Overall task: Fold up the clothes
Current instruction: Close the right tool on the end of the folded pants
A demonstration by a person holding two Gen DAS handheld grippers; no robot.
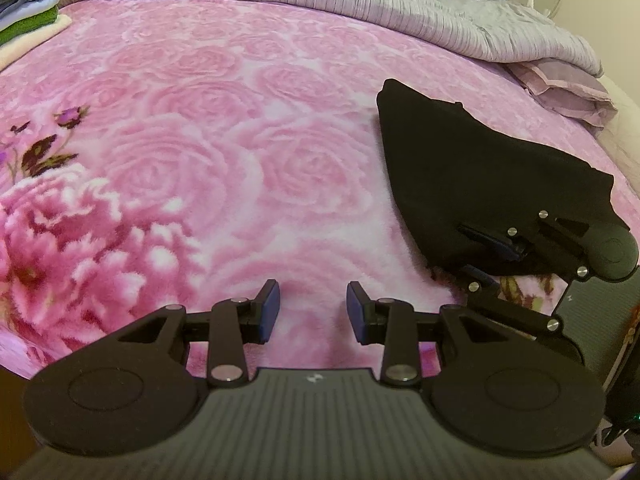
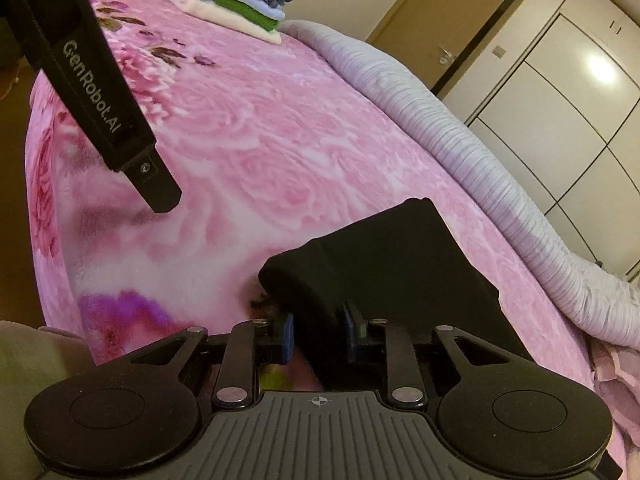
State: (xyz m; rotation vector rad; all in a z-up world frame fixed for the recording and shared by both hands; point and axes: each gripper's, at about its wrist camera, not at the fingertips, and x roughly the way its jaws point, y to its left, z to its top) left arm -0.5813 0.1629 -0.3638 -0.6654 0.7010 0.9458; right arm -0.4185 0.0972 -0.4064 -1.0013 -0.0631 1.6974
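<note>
Right now the black garment (image 1: 472, 176) lies folded on the pink rose-patterned bed blanket (image 1: 240, 120), toward the right side of the bed and just short of the striped lilac duvet (image 1: 400, 4) bunched along the far edge. At its near corner the right gripper (image 2: 318, 334) has its jaws clenched on a raised fold of the black cloth, while the left gripper (image 1: 313, 306) hovers over bare blanket to the left of the garment with its jaws released and nothing between them. Far off, a stack of folded clothes (image 2: 236, 0) sits at the bed's far left corner.
</note>
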